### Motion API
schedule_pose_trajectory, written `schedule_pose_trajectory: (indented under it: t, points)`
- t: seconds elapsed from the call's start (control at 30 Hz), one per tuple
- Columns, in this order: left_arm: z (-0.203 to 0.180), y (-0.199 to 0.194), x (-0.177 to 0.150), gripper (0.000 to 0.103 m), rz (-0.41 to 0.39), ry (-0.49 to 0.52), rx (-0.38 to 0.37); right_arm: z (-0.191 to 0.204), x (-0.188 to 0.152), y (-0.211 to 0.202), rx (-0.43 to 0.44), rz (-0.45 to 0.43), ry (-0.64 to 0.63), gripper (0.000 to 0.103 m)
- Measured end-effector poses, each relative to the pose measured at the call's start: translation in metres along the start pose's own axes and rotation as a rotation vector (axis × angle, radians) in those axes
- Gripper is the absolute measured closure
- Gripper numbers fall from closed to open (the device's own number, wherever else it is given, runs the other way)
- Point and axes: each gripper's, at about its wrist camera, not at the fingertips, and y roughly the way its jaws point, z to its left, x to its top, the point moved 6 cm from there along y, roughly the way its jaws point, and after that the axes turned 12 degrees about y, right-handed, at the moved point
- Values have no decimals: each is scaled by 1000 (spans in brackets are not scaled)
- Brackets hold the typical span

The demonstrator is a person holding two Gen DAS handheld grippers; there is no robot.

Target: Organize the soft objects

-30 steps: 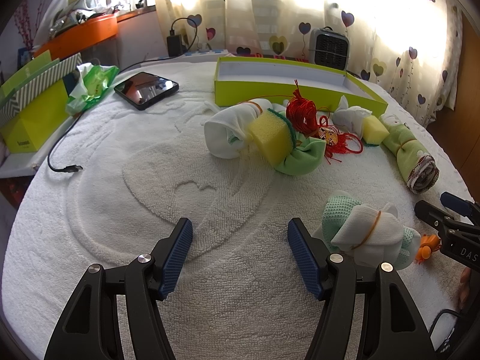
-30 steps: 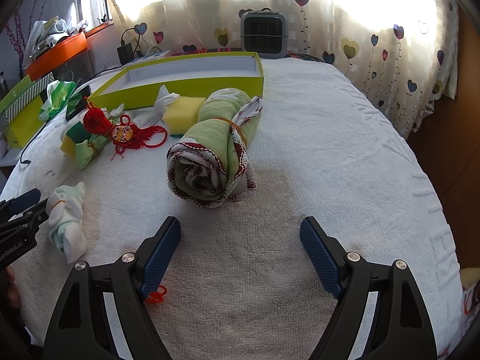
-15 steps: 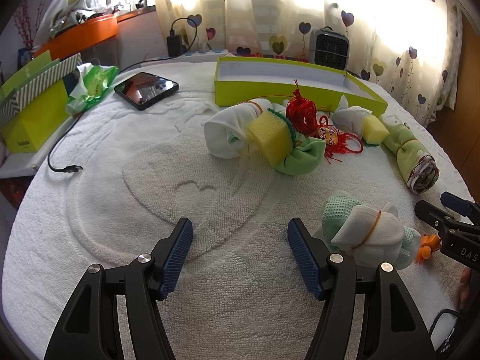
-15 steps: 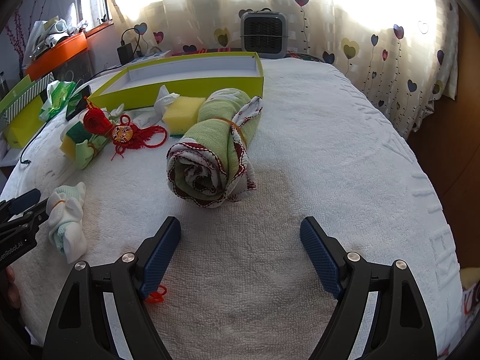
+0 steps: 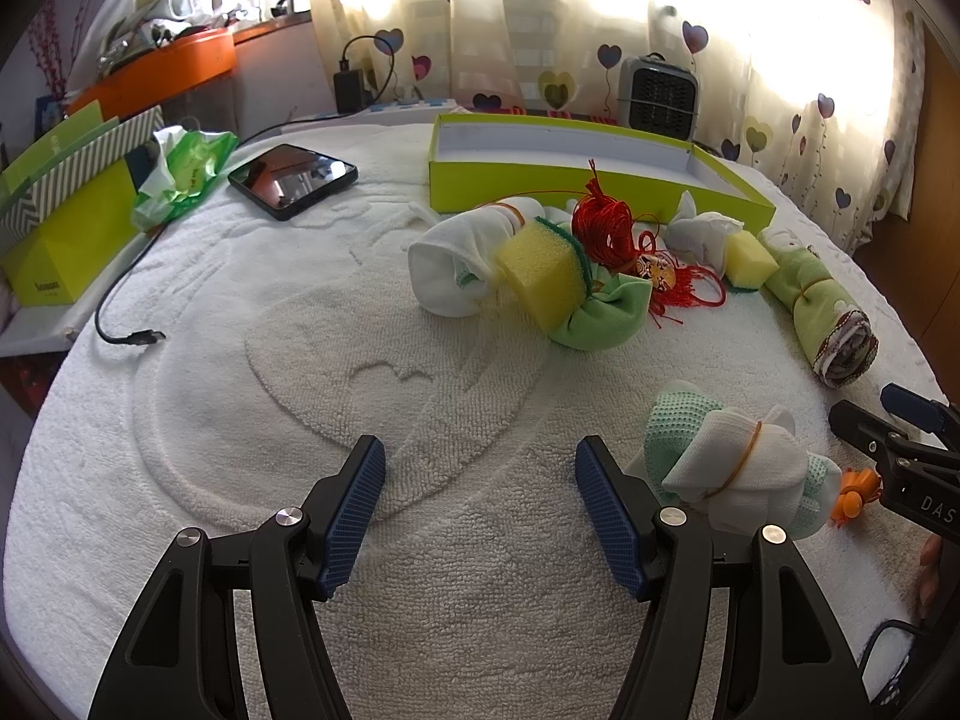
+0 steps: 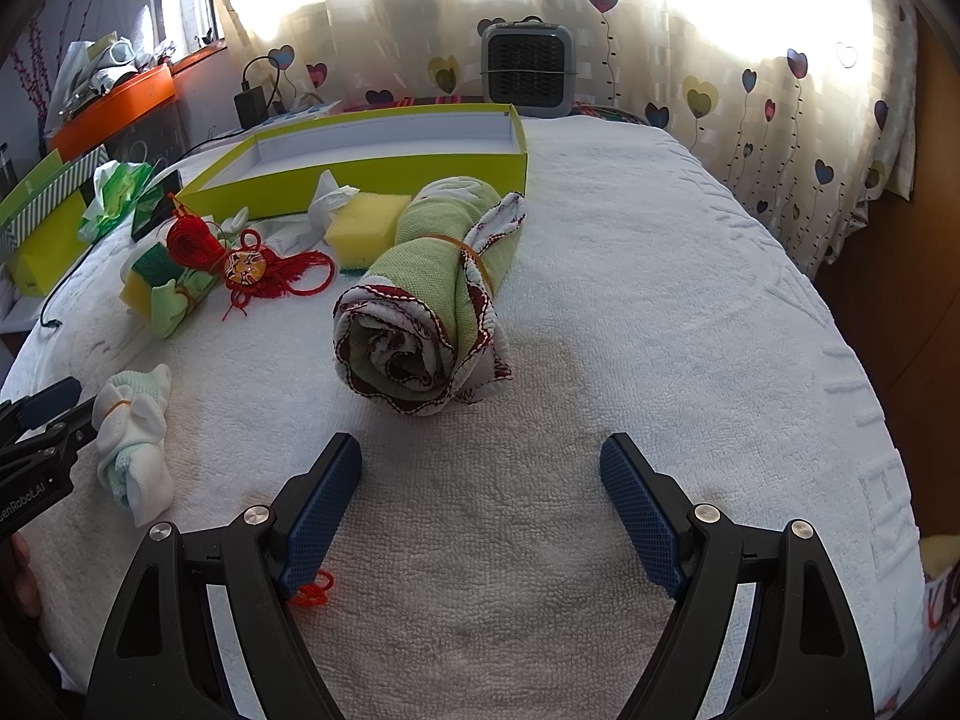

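A lived-in home room is showing here, most likely a bedroom or sitting room. Sunlight is glowing through pale curtains [image 6: 750, 78] printed with heart balloons, a small grey heater [image 6: 527, 69] is sitting in front of them, and a white terry towel [image 5: 372, 372] with a raised heart pattern is covering the counter. A phone [image 5: 292, 179] is lying beside a loose charging cable [image 5: 123, 306], a charger [image 5: 348, 90] is plugged in by the wall, and an orange shelf [image 5: 162, 69] by the window is overflowing with household clutter.
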Motion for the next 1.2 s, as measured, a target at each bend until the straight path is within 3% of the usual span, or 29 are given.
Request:
schedule_pose_trajectory:
  t: [0.3, 0.57, 0.73, 0.83, 0.93, 1.2]
  points:
    - [1, 1, 2, 38, 1, 25, -25, -3, 1, 0, 18, -1, 12, 21]
    - [7, -5, 1, 38, 10, 36, -115, -16, 2, -14, 125, -12, 72, 21]
    - [7, -18, 4, 38, -18, 62, -160, -8, -1, -29, 182, -40, 22, 21]
    - [-1, -27, 5, 38, -38, 86, -221, 6, -9, -35, 249, -24, -24, 21]
    - [-7, -32, 7, 38, -50, 102, -235, 21, -20, -37, 296, -4, -85, 21]
    - [-26, -32, 9, 38, -46, 114, -322, 39, -32, -30, 306, 35, -145, 21]
